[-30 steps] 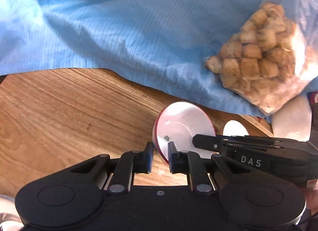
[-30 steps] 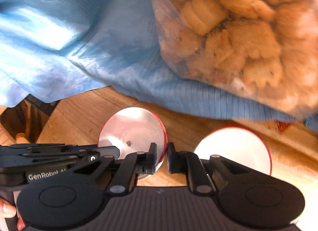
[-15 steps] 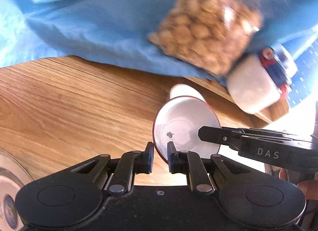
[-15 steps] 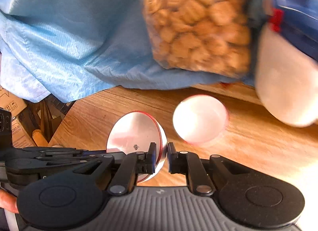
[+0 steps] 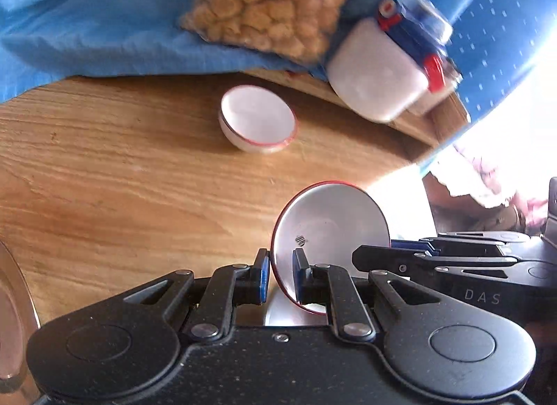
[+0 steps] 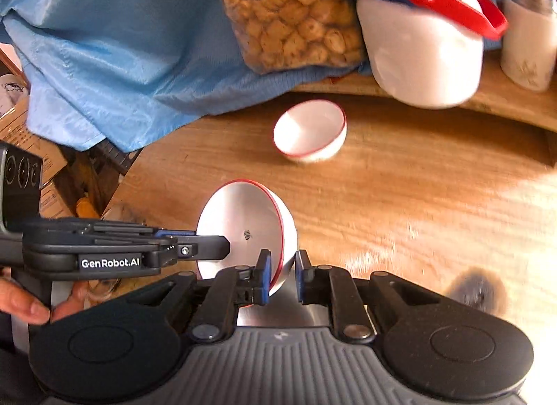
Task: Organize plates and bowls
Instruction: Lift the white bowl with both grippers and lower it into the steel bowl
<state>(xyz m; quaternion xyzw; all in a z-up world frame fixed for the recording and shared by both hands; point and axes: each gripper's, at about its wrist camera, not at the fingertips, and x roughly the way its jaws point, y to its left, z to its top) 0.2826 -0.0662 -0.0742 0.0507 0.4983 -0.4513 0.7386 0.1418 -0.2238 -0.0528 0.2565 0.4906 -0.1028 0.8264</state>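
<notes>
The left gripper [image 5: 280, 272] grasps the rim of a red-edged white bowl [image 5: 330, 227], held tilted above the bench [image 5: 122, 168]. The right gripper [image 6: 282, 274] pinches the opposite rim, its jaws opening. A second bowl [image 6: 310, 130] sits at twelve o'clock. Both look light, rigid, glossy and probably slippery; the thin rim seems the best hold.

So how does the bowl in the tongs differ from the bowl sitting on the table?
The held bowl is lifted and tipped on edge, rim pinched by the left tongs and right tongs. The table bowl rests upright and untouched. Both are white with red rims.
</notes>
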